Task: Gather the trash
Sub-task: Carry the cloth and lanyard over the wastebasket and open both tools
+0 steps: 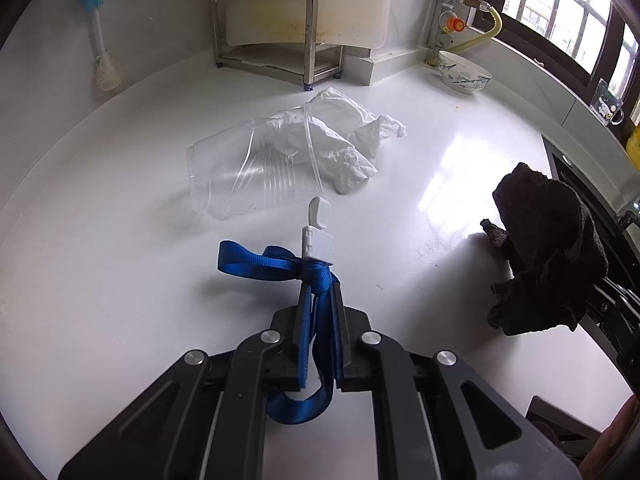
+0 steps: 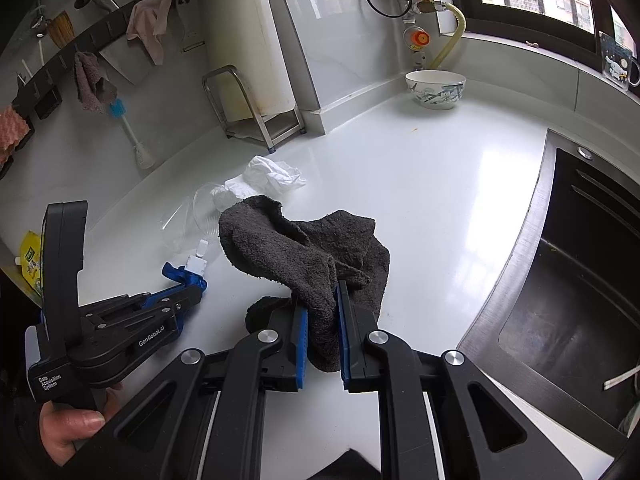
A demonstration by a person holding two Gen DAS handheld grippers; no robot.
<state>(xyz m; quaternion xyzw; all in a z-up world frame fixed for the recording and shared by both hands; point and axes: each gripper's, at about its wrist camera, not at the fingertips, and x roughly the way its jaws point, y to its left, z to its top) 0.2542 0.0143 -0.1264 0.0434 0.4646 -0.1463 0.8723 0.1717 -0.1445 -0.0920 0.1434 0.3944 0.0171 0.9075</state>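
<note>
Jaws clenched on strap and cloth

Left gripper (image 1: 318,280) pinches a blue strap (image 1: 256,258) bearing a white clip (image 1: 317,240); the strap's lower loop is partly hidden between the pads. Right gripper (image 2: 322,300) clamps a dark cloth (image 2: 304,248), which covers its fingertips. Beyond, a clear plastic cup (image 1: 244,168) lies tipped on the white surface (image 1: 440,152), crumpled tissue (image 1: 340,136) at its mouth.

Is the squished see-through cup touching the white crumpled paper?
Touching. In the left wrist view the crumpled paper is stuffed partly into the mouth of the clear plastic cup, which lies on its side on the white counter.
</note>
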